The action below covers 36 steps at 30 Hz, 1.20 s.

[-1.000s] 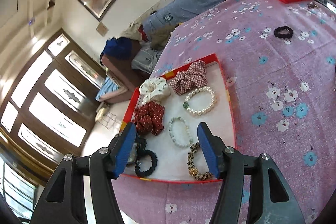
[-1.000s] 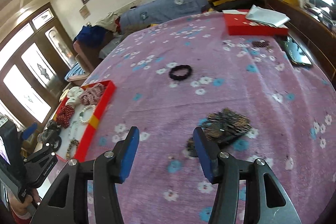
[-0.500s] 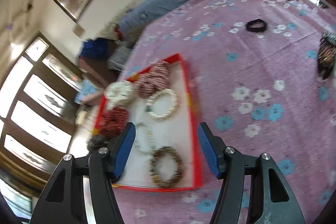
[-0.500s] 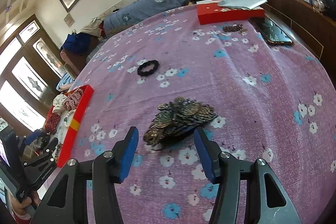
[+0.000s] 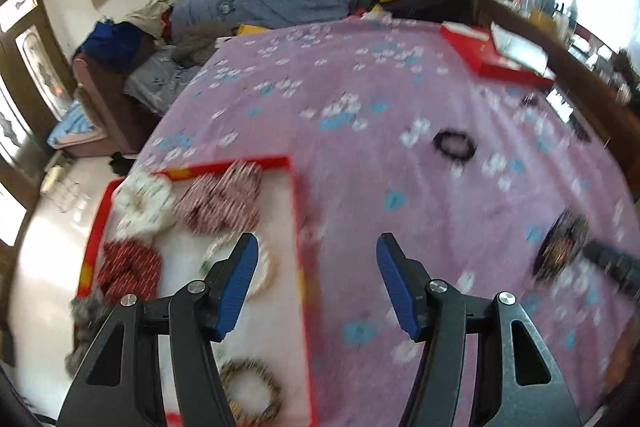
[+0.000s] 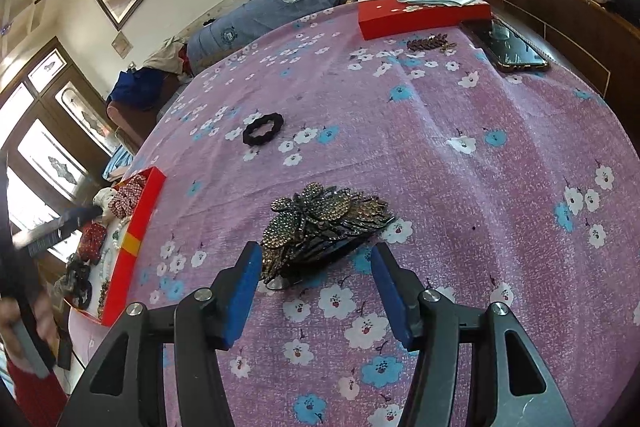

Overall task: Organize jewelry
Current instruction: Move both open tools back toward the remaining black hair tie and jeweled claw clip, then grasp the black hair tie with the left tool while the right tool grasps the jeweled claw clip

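Note:
A red-rimmed tray [image 5: 297,211] with a white floor lies at the table's left edge and holds scrunchies and bead bracelets; it also shows in the right wrist view [image 6: 138,223]. My left gripper [image 5: 314,251] is open and empty above the tray's right rim. A rhinestone butterfly hair clip [image 6: 320,223] lies on the purple flowered cloth. My right gripper [image 6: 314,263] is open, its fingertips on either side of the clip's near end. A black scrunchie [image 6: 263,128] lies farther back; it also shows in the left wrist view [image 5: 455,144].
A red flat box [image 6: 420,15] with white paper on it stands at the far edge. A dark phone [image 6: 510,47] lies at the right edge. A small brown leaf-shaped clip [image 6: 428,43] lies near the box. Bedding and boxes are piled beyond the table.
My left gripper has swung right, from over the tray to its right rim. My right gripper has moved forward until the butterfly clip sits between its open fingertips.

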Each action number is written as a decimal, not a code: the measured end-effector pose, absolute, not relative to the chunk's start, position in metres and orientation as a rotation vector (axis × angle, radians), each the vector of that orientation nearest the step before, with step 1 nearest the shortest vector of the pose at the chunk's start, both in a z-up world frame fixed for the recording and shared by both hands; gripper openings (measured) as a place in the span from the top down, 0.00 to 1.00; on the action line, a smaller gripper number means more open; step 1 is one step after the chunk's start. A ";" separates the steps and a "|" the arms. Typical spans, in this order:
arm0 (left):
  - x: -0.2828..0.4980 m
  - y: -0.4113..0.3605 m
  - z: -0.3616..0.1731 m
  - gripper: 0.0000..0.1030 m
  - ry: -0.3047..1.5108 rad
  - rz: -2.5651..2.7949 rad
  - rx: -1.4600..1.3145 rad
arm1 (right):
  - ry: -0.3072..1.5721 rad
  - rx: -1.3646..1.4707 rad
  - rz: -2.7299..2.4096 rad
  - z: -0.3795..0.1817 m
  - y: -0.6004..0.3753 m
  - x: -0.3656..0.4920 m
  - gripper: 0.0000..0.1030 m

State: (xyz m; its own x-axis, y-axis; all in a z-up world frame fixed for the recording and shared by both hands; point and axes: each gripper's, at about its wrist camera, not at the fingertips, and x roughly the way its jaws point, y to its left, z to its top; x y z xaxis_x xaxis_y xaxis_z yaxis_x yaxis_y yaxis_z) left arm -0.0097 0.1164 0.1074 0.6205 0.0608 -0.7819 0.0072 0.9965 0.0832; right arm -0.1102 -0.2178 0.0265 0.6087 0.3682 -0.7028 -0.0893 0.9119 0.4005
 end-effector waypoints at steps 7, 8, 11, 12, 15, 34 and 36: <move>0.049 0.074 0.099 0.41 0.938 -0.073 0.108 | 0.888 0.365 0.258 0.023 -0.222 -0.109 0.41; 0.059 0.067 0.094 0.41 0.954 -0.091 0.096 | 0.890 0.368 0.259 0.022 -0.222 -0.108 0.41; 0.088 0.053 0.080 0.41 0.991 -0.129 0.049 | 0.895 0.379 0.273 0.020 -0.220 -0.105 0.40; 0.097 0.050 0.075 0.41 0.996 -0.137 0.036 | 0.896 0.383 0.276 0.019 -0.219 -0.104 0.39; 0.120 0.038 0.063 0.41 1.010 -0.155 0.021 | 0.894 0.396 0.283 0.016 -0.217 -0.103 0.38; 0.171 -0.007 0.017 0.54 1.051 -0.223 0.090 | 0.927 0.416 0.288 0.004 -0.202 -0.087 0.31; 0.170 -0.008 0.018 0.89 1.042 -0.191 0.118 | 0.933 0.413 0.289 0.004 -0.198 -0.084 0.31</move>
State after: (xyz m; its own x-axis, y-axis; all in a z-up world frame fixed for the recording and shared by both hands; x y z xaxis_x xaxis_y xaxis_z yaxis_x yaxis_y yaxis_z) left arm 0.1700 -0.0075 0.0183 0.4898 -0.1014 -0.8659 0.2127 0.9771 0.0059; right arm -0.0843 -0.1976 0.0037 0.5657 0.4131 -0.7137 -0.0626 0.8845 0.4623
